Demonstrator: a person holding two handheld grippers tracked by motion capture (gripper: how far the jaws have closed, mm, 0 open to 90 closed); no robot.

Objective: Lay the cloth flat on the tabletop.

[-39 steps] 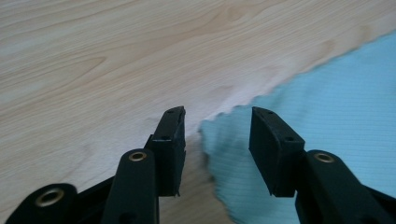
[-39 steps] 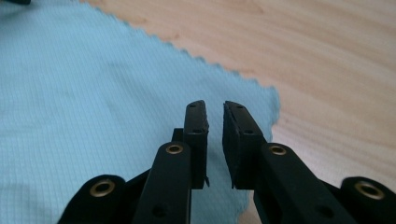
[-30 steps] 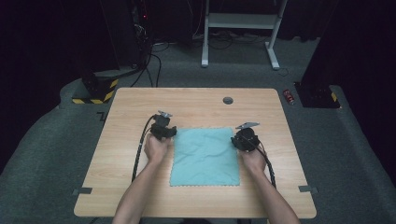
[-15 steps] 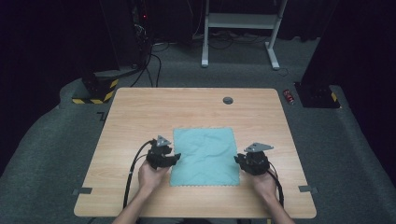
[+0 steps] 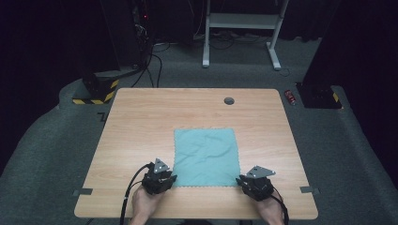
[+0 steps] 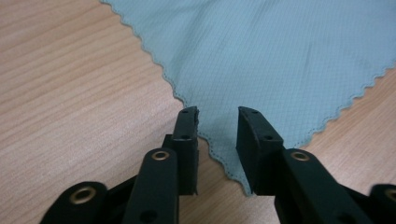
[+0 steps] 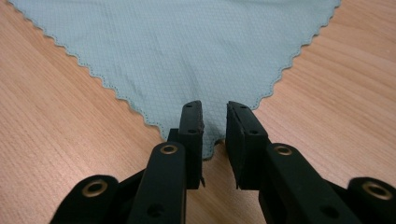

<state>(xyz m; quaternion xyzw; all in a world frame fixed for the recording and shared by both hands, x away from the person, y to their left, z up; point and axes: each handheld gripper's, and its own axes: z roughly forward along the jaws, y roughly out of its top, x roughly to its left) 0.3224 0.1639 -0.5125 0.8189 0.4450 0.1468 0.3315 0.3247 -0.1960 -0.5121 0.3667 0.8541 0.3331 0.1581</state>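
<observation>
Two grippers sit at the near corners of a teal cloth lying flat on the wooden table, nearer its near edge than its far one; the left gripper has its jaws a little apart, straddling the near-left corner after just closing in, with no clamp on the fabric yet; the right gripper shows narrowly parted jaws over the near-right corner, and whether the pads pinch it cannot be told. Judged from this, the step is seizing both corners; each pad should bite past the scalloped hem, low to the table, and both should close evenly before any lift, so that the cloth stays square.
</observation>
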